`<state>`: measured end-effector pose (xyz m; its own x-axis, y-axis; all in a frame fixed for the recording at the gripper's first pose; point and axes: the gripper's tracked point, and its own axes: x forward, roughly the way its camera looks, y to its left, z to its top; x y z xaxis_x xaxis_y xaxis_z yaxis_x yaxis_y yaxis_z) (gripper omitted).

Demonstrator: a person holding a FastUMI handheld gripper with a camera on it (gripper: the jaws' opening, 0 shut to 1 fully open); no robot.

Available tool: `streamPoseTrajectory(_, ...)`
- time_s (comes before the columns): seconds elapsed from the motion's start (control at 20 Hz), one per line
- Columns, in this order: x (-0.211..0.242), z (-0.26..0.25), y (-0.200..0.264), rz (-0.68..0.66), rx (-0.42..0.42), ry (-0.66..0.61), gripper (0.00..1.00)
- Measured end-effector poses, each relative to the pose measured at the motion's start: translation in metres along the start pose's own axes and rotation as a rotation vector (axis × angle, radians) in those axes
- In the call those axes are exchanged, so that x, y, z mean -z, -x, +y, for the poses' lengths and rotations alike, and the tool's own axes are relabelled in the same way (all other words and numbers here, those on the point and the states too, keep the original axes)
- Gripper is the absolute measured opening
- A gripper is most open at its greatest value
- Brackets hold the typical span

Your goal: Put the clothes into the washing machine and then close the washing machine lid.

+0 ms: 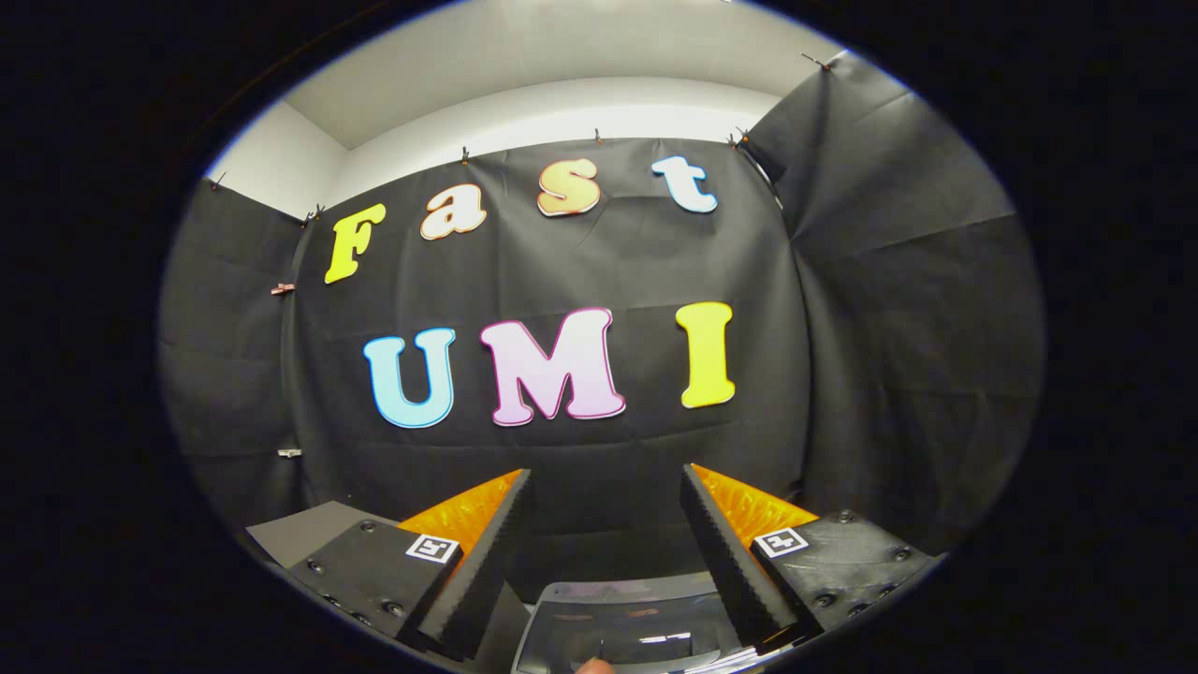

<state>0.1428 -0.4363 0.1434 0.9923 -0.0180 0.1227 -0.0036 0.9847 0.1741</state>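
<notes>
My gripper (606, 479) is open, its two black ribbed fingers (487, 552) spread wide with nothing between them, and it points at the black cloth wall. Low down between the fingers lies the grey top of the washing machine (627, 622), with a glossy dark lid panel that reflects light. A small bit of a fingertip of a person's hand (593, 666) shows at the machine's near edge. I see no clothes from here.
Black cloth walls stand straight ahead and to the right, clipped along a white wall above. A grey flat surface (314, 529) shows behind the left finger.
</notes>
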Motion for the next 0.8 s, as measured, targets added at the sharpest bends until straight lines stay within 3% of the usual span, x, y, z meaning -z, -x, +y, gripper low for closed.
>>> streamPoseTrajectory(0.25,-0.013,0.029,0.015,-0.01,-0.031,0.021,0.98)
streamPoseTrajectory(0.8,-0.015,0.045,0.022,0.006,0.009,0.084,0.99)
